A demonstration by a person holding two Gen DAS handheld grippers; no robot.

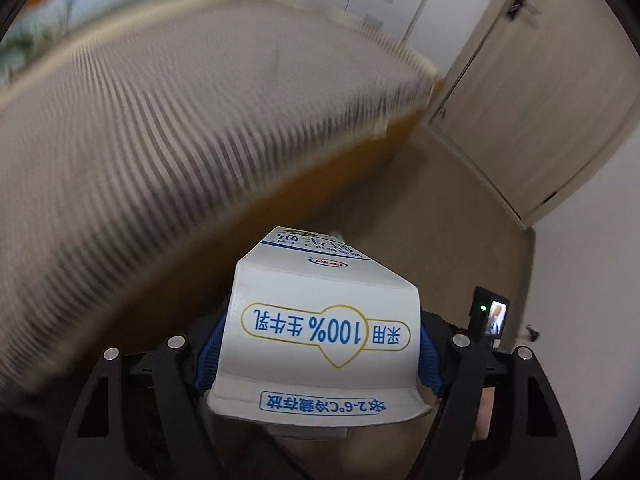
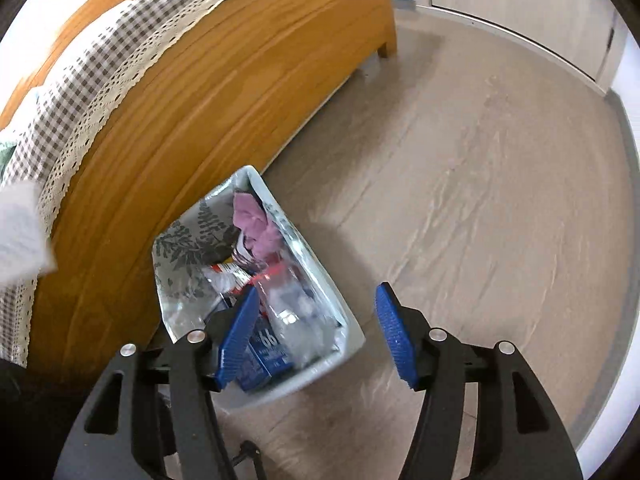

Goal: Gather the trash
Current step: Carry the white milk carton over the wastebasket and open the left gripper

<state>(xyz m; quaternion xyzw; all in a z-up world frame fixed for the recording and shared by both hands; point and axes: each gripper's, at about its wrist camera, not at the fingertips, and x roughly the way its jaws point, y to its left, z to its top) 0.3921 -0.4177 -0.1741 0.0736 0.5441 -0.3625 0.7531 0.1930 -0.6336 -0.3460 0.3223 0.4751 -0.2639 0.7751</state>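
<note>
Item one: my left gripper (image 1: 320,344) is clamping a white milk carton (image 1: 320,336), blue pads pressing both its sides.

Item two: my right gripper (image 2: 316,336) is hanging with jaws apart, nothing between them, just above the trash bin (image 2: 344,312).

Item three: the bin is holding a clear plastic bag (image 2: 292,308), a blue box (image 2: 268,356) and pink paper (image 2: 256,228).

Item four: the wooden bed frame (image 2: 224,92) is standing just beside the bin, checked cloth (image 2: 112,56) draping over it.

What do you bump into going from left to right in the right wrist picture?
Checked bedcover → wooden bed frame → trash bin full of rubbish → bare floor → white wall.
</note>
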